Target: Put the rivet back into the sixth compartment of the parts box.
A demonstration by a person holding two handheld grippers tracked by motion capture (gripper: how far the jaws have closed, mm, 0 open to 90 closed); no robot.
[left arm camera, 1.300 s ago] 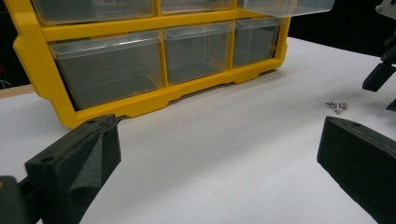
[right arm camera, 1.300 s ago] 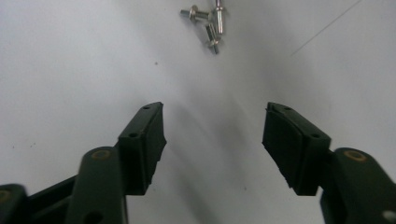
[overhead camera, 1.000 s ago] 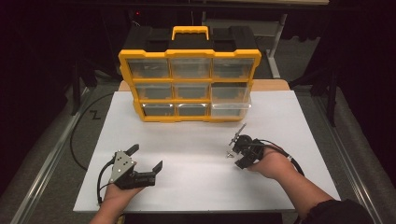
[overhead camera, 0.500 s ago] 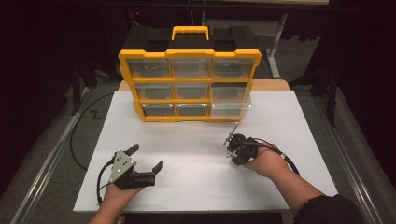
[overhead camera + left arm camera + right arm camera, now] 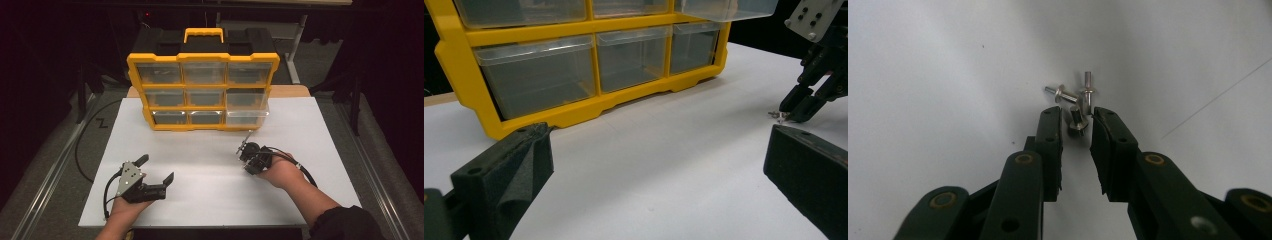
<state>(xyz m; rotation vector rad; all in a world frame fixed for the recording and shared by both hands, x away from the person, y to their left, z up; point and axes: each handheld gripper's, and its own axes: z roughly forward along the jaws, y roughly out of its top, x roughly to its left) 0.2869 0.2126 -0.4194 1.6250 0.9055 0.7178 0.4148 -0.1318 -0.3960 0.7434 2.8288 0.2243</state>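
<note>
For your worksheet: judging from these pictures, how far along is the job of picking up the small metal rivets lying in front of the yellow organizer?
Done: one clear drawer of the yellow organizer stands pulled out. In hand: the right hand-held gripper has just been closing around one of three small metal rivets on the white table; its pads do not yet press it. Left: gripping, lifting and, probably, dropping each rivet into that drawer. The left hand-held gripper rests open.

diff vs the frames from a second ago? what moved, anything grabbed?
The right gripper shifted slightly toward the table's near-left and its jaws have just been closing around a small metal rivet; a gap remains, so nothing is gripped yet. Two more rivets lie just past the fingers. The left gripper stayed open in place, and the yellow organizer is unchanged.
</note>
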